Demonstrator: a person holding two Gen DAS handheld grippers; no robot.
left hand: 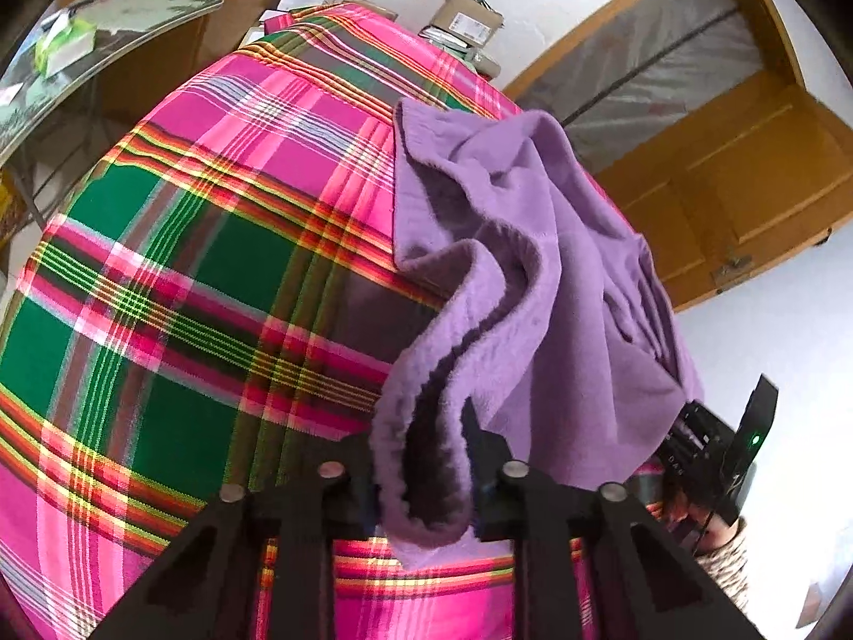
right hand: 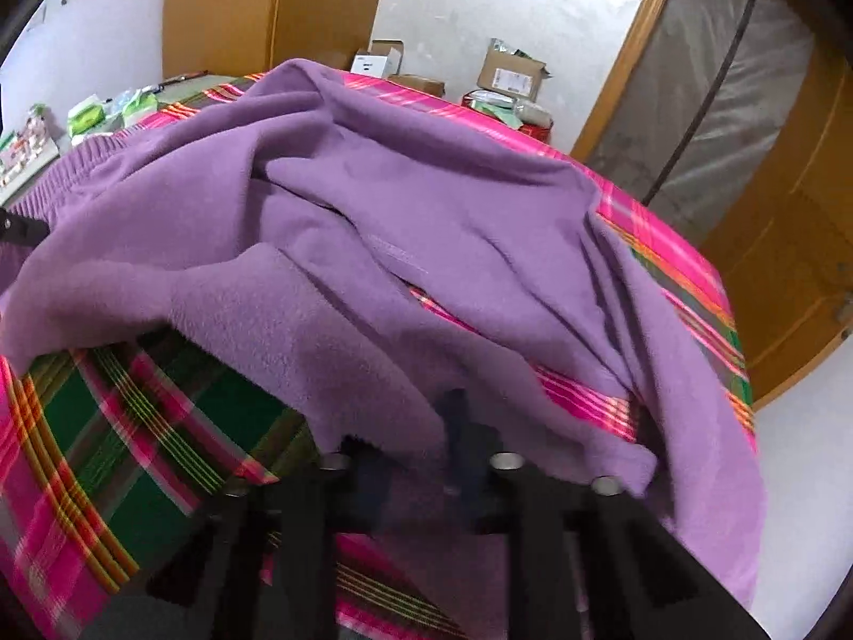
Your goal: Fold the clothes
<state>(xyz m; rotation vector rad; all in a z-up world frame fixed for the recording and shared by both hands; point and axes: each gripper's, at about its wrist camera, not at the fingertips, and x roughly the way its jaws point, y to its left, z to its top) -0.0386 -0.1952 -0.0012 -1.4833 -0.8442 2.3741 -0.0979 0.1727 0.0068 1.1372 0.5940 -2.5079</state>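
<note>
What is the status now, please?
Left hand-held gripper shut on purple garment. Right hand-held gripper shut on it too. Garment crumpled on plaid cloth. Nothing blocking.

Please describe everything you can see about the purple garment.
The purple garment looks like soft fleece with a ribbed elastic band at one edge. It lies crumpled, with many folds, on a pink and green plaid cloth, not folded yet. The left tool pinches a hanging fold of it; the right tool grips another edge nearest the camera.
</note>
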